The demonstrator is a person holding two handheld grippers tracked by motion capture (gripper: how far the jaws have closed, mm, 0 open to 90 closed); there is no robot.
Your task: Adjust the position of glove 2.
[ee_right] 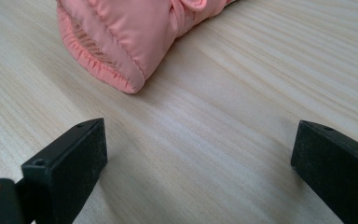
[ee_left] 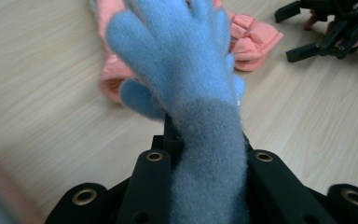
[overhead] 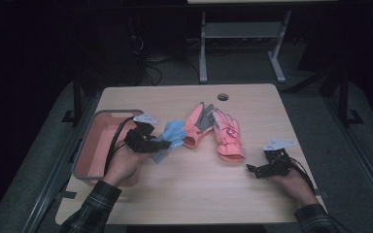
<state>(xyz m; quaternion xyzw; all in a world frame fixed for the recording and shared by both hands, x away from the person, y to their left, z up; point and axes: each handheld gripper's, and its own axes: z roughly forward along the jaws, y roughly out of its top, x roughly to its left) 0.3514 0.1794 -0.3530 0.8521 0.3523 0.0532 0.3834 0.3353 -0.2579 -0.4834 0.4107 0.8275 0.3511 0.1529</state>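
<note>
Bare wooden bench (overhead: 194, 184) free along near edge; pink padded ski gloves (overhead: 218, 131) block centre, salmon plastic bin (overhead: 94, 145) blocks left.

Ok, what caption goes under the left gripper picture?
Left gripper clamps a fuzzy blue glove above pink ski gloves on the wooden table.
</note>
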